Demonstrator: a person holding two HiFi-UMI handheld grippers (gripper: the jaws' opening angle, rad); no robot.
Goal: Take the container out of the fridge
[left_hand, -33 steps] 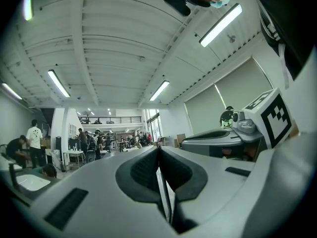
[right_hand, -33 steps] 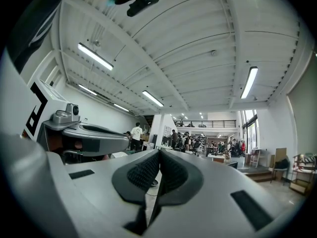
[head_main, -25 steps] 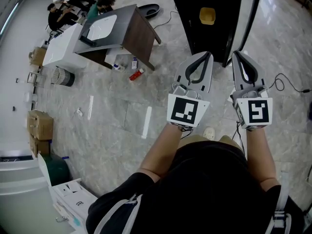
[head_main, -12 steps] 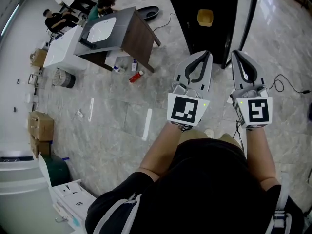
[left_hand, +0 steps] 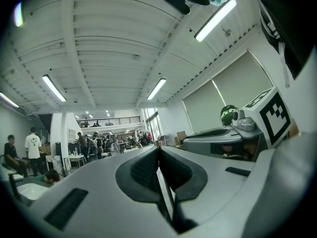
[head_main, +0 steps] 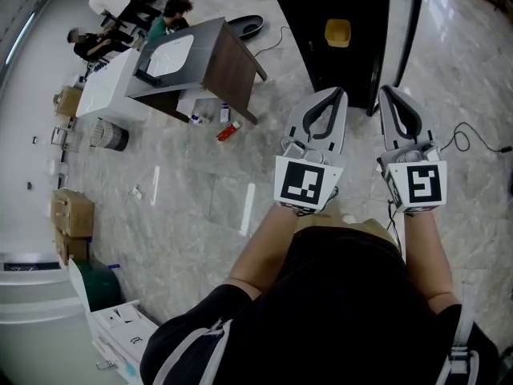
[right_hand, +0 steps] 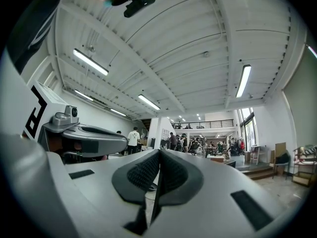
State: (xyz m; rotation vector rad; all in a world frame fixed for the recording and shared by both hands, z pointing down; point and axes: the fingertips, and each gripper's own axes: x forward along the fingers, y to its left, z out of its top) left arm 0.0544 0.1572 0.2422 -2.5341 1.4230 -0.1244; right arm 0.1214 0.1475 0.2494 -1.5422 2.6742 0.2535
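1. Black fridge [head_main: 321,38] at the top of the head view, standing on the pale marble floor [head_main: 192,183].
2. Yellow container [head_main: 337,32], seen against the fridge's dark body. It is well apart from both grippers and nothing touches it.
3. Left hand-held gripper [head_main: 340,91], held out ahead of the person with its tips towards the fridge's lower edge. In the left gripper view [left_hand: 158,148] the jaws are pressed together along a thin seam with nothing between them. Ceiling lights and a distant hall lie beyond.
4. Right hand-held gripper [head_main: 387,89], level with the left one and just beside it, tips close to the fridge's near right corner. In the right gripper view [right_hand: 159,152] the jaws likewise meet, closed on nothing.
5. Marker cubes, one per gripper, left [head_main: 309,180] and right [head_main: 417,184], each showing a black-and-white square pattern towards the head camera.
6. Grey surface [head_main: 180,50] with a brown side panel, at upper left, well apart from the fridge. A red bottle [head_main: 228,130] lies on the floor near its foot.
7. Cardboard boxes [head_main: 70,215] at the left edge, and a dark cable [head_main: 473,139] on the floor to the right of the right gripper.
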